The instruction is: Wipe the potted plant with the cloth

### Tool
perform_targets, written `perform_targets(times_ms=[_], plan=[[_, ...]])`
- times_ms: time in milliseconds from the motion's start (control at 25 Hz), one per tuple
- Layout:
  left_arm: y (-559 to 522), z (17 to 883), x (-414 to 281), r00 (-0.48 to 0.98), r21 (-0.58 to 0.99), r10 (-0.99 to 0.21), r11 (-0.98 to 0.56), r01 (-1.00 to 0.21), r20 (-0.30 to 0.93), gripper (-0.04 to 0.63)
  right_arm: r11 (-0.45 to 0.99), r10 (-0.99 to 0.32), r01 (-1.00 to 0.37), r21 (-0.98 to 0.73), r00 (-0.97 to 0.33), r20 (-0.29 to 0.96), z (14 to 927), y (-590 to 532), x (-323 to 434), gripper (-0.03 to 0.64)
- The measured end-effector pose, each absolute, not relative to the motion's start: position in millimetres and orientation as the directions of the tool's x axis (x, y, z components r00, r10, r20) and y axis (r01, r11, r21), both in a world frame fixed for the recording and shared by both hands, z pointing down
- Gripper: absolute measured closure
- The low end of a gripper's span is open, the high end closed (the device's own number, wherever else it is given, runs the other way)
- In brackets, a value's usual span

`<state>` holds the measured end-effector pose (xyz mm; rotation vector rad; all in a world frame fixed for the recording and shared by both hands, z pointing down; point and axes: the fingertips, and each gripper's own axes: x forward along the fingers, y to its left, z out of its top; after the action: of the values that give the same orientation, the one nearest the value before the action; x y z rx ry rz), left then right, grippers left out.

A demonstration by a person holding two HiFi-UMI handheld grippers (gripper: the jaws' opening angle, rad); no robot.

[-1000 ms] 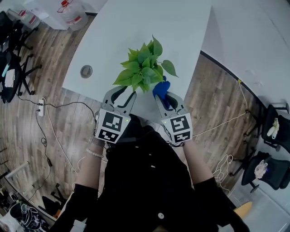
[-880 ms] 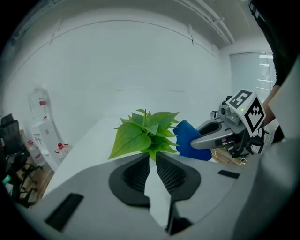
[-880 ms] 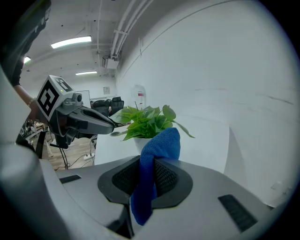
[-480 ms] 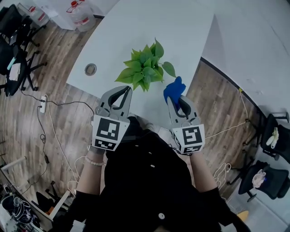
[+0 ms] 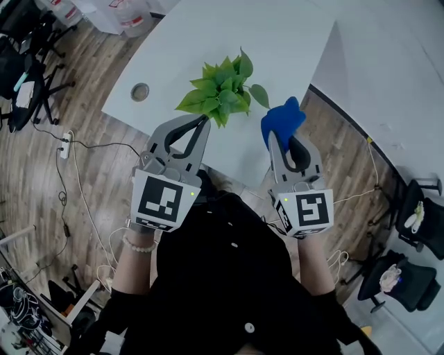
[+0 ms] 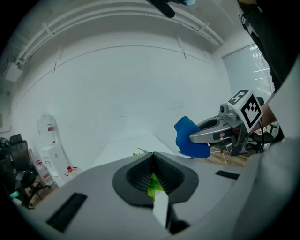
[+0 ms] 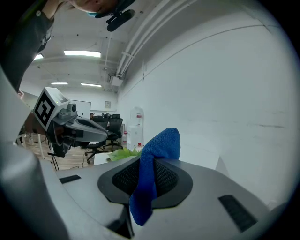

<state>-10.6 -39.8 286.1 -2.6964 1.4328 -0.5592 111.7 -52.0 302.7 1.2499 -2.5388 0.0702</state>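
Note:
The potted plant [image 5: 222, 89] stands near the front edge of the white table [image 5: 277, 41]; its leaves hide the pot. My left gripper [image 5: 206, 119] is shut, tips just at the plant's near leaves. A bit of green leaf [image 6: 154, 183] shows low in the slit between its jaws, and I cannot tell whether it is pinched or only seen through. The left gripper's jaws have just been closing. My right gripper [image 5: 279, 136] is shut on a blue cloth [image 5: 283, 119], held up right of the plant and apart from it. The cloth [image 7: 157, 154] bulges out above the right jaws.
A round cable grommet [image 5: 140, 91] sits in the table left of the plant. Office chairs [image 5: 21, 76] and cables lie on the wooden floor at left; more chairs [image 5: 409, 270] stand at lower right. Water bottles [image 5: 132, 17] are beyond the table's far left corner.
Both grippers have risen toward the head camera. The left jaws, open a second ago, have closed. The blue cloth has moved from against the plant's leaves to its right side.

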Motion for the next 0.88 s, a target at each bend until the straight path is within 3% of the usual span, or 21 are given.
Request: perform_targets(times_ms=[360,880], plan=[[-38.5,255.9,1.2,0.519,-0.164,-0.815,-0.566,-0.808,0.257,0.581,0.600,-0.799,-0.782,0.169,-0.574,0.180,254.4,-50.6,110.5,0.532],[-41.8,237.4,0.4,0.520,-0.197,-0.822,-0.563,-0.802,0.234,0.581,0.610,-0.792,-0.772,0.179,-0.590,0.156,241.0,-53.7,102.0,0.532]])
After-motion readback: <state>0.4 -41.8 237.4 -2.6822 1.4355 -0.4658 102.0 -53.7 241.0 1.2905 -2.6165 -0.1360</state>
